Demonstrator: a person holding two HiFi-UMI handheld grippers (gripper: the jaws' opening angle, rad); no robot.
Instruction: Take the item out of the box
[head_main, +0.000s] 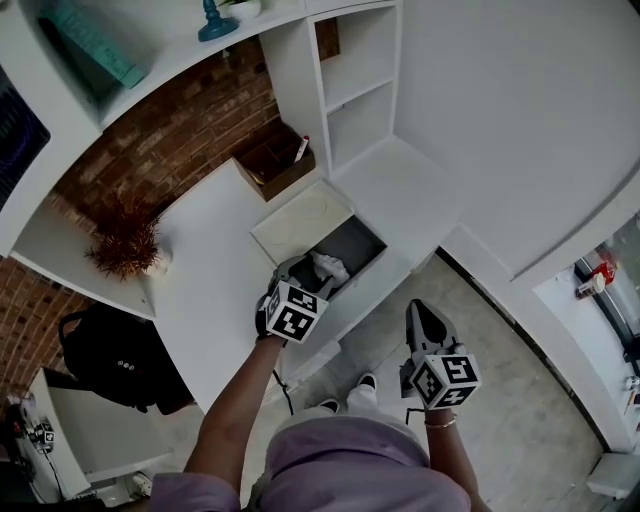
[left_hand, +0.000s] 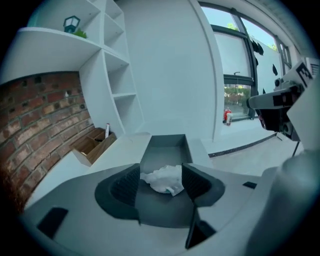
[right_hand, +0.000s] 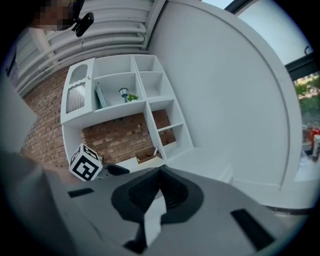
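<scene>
A grey open box (head_main: 368, 243) stands at the front edge of the white desk (head_main: 210, 280). Inside it lies a crumpled white item (head_main: 328, 266). My left gripper (head_main: 310, 266) reaches into the near end of the box. In the left gripper view the left gripper (left_hand: 161, 183) is open, its jaws standing on either side of the white item (left_hand: 162, 179) in the box (left_hand: 165, 146); the pads do not press on it. My right gripper (head_main: 421, 309) hangs over the floor to the right of the desk, shut and empty (right_hand: 160, 172).
The box's cream lid (head_main: 303, 220) lies just behind the box. A wooden tray (head_main: 275, 160) sits by the brick wall, next to a white shelf unit (head_main: 350, 80). A dried plant (head_main: 125, 245) stands at the desk's left, with a black backpack (head_main: 110, 355) on the floor below.
</scene>
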